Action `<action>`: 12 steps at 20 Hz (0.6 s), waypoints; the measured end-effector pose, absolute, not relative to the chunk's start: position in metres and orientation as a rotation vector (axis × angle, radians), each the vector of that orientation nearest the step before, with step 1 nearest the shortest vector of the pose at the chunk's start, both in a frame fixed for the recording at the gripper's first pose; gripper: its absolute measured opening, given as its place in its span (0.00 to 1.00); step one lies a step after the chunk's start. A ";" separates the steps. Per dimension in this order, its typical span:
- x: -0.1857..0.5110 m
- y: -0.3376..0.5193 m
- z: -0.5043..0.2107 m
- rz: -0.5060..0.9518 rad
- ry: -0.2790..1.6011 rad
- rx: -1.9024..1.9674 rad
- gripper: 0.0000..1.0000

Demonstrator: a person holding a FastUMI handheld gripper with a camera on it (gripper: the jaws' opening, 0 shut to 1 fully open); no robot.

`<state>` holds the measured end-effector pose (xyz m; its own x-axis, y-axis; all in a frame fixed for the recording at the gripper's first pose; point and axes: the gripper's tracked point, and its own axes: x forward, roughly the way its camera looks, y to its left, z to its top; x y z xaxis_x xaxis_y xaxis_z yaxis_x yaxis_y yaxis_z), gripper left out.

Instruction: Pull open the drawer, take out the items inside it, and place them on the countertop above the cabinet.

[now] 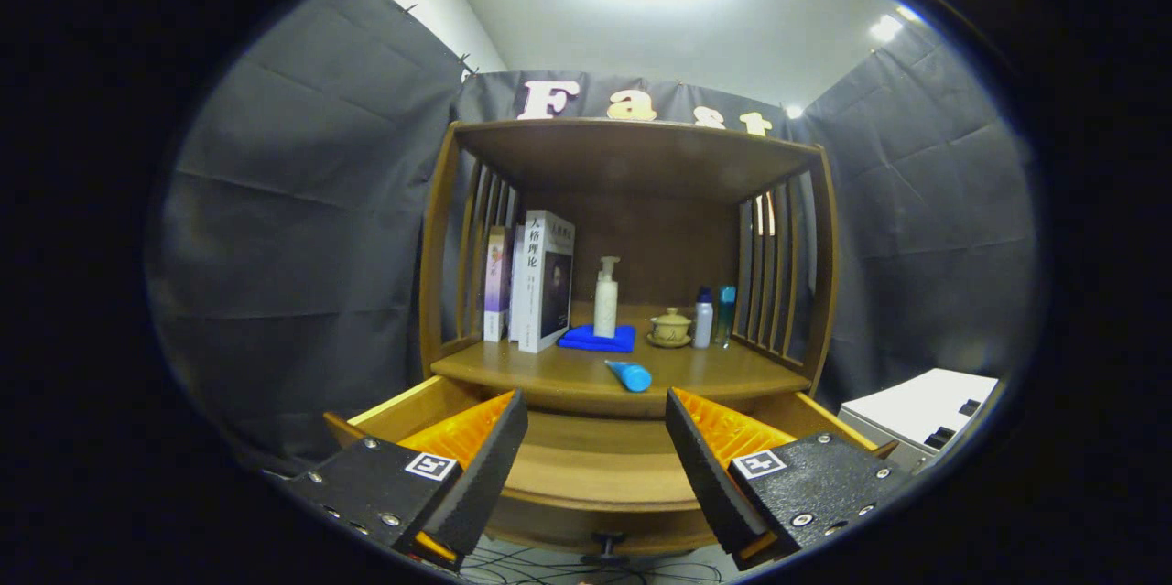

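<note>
A wooden cabinet with a hutch stands ahead. Its drawer [595, 475] is pulled out below the countertop [568, 374], and the part of its floor between my fingers looks bare. The drawer's dark knob [606, 550] pokes out at the front. A blue tube [629, 374] lies on the countertop near the front edge. My gripper [595, 438] hangs open over the drawer with nothing between its fingers, which spread wide to either side.
On the countertop farther back stand books [540, 278], a white pump bottle [605, 297] on a blue cloth [597, 339], a lidded ceramic cup [670, 327] and two small bottles [712, 317]. A white box [920, 411] sits to the right of the cabinet.
</note>
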<state>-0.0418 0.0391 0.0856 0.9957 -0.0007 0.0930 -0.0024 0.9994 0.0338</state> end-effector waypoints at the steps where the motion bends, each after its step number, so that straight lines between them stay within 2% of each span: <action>1: -0.047 0.041 0.078 -0.002 -0.083 0.035 0.94; 12: -0.073 0.053 -0.005 -0.007 0.081 0.118 0.94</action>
<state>-0.0734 0.0531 -0.0051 0.9967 -0.0026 -0.0807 0.0121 0.9930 0.1174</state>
